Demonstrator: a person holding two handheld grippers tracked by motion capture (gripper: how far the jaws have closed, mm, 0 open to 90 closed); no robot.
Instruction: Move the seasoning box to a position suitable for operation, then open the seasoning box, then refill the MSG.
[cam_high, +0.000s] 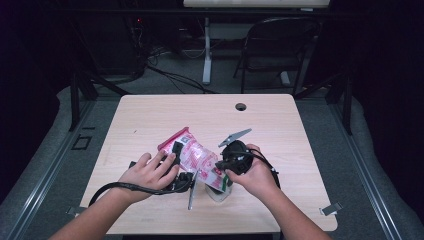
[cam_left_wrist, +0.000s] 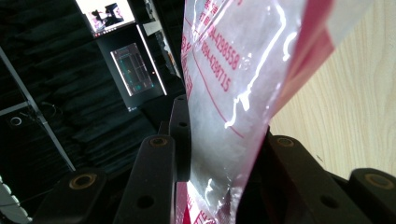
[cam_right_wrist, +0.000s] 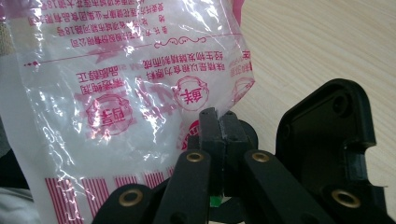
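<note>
The left gripper (cam_high: 176, 150) clamps a red-and-clear printed plastic bag (cam_high: 194, 156) between its jaws; in the left gripper view the film (cam_left_wrist: 233, 107) runs up from between the pads, which press on it from both sides. The right gripper (cam_high: 223, 164) has its jaws fully together, pinching the bag's edge; in the right gripper view the two pads (cam_right_wrist: 219, 130) meet with the film's lower corner caught at their tips, the rest of the bag spreading up and to their left.

So the bag hangs stretched between the two claws, its far end beyond the left one and tilted up off the wooden table (cam_high: 280, 125). Just below the right claw sits a small clear container (cam_high: 219, 192), beneath the bag's lower end.

By my reading, picking up and gripping are done. What is left looks like opening or tipping the bag towards that container; whether it is already open, I cannot tell.
</note>
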